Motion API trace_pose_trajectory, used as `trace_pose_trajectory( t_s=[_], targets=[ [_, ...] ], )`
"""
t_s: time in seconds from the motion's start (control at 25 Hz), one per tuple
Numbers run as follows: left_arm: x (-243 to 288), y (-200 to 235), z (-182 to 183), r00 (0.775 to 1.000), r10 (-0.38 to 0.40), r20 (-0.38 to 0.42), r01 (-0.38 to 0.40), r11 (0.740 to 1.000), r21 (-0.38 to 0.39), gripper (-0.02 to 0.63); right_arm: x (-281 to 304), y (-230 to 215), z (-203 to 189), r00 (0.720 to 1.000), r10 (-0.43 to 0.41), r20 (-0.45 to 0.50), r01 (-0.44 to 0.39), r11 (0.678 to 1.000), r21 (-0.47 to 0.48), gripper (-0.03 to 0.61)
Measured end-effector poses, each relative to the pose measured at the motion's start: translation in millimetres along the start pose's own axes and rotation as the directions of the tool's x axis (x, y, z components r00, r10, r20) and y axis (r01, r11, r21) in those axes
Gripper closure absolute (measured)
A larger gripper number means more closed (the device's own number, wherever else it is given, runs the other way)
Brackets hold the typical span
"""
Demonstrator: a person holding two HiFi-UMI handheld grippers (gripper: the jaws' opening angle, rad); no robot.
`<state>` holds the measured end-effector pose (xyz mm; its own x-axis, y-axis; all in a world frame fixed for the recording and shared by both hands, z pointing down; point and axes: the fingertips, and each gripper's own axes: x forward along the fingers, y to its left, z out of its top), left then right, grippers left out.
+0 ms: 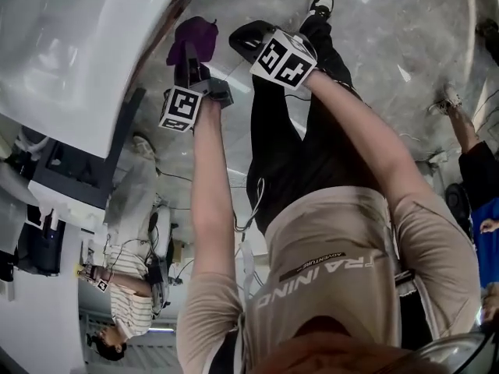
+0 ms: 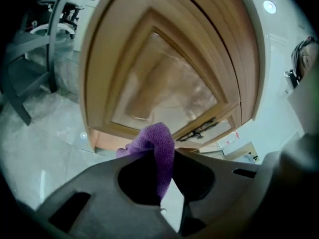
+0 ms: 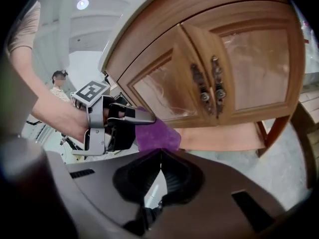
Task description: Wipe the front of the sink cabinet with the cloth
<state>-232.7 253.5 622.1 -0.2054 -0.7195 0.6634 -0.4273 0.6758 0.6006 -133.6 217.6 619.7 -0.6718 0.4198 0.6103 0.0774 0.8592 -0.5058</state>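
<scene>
A purple cloth (image 2: 157,138) is pinched between the jaws of my left gripper (image 2: 162,156), bunched at the tips with a strip running back between them. It hangs just in front of the wooden sink cabinet (image 2: 164,83), near the lower edge of a glazed door. In the head view the cloth (image 1: 195,36) and left gripper (image 1: 192,61) sit under the white sink (image 1: 70,53). My right gripper (image 3: 160,152) is shut, nothing visible between its jaws, its tips right beside the cloth (image 3: 158,136). The left gripper (image 3: 142,117) shows there against the cabinet doors (image 3: 259,68) and their metal handles (image 3: 209,86).
The cabinet stands on wooden legs (image 3: 271,133) above a pale marble floor (image 2: 45,138). Grey furniture legs (image 2: 30,83) stand to the left. A person in a striped shirt (image 1: 129,287) and another person (image 1: 468,139) are nearby.
</scene>
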Motion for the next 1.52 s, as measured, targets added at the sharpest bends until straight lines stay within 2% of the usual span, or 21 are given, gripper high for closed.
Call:
trace_pose_trajectory(
  t_s=[0.28,0.44,0.72,0.96,1.08,1.2,1.36,1.52],
  targets=[
    [-30,117,31,0.993,0.100,0.057,-0.096,0.993,-0.066,0.574,95,68,17,0.996,0.068,-0.049,-0.071,0.995,-0.071,0.566],
    [-32,147,40,0.990,0.127,0.058,-0.122,0.989,-0.087,0.574,123,79,25,0.996,0.074,-0.055,-0.077,0.995,-0.067,0.566],
    [-14,142,38,0.994,0.104,0.044,-0.100,0.992,-0.075,0.574,127,73,22,0.996,0.052,-0.067,-0.055,0.998,-0.042,0.566],
    [2,133,44,0.994,0.090,0.064,-0.085,0.993,-0.082,0.574,123,63,21,0.997,0.035,-0.068,-0.038,0.999,-0.038,0.566],
    [4,125,42,0.996,0.076,0.052,-0.075,0.997,-0.035,0.574,117,61,21,0.998,0.022,-0.058,-0.024,0.999,-0.028,0.566],
    [9,120,42,0.996,0.073,0.052,-0.072,0.997,-0.034,0.574,110,55,22,0.999,0.008,-0.039,-0.009,1.000,-0.020,0.566],
    [26,96,44,0.998,0.046,0.049,-0.049,0.997,0.053,0.574,91,37,15,1.000,-0.015,-0.007,0.016,1.000,0.018,0.566],
    [43,71,41,0.997,0.036,0.066,-0.040,0.998,0.058,0.575,65,15,-1,0.999,-0.041,0.003,0.040,0.998,0.050,0.566]
  ],
)
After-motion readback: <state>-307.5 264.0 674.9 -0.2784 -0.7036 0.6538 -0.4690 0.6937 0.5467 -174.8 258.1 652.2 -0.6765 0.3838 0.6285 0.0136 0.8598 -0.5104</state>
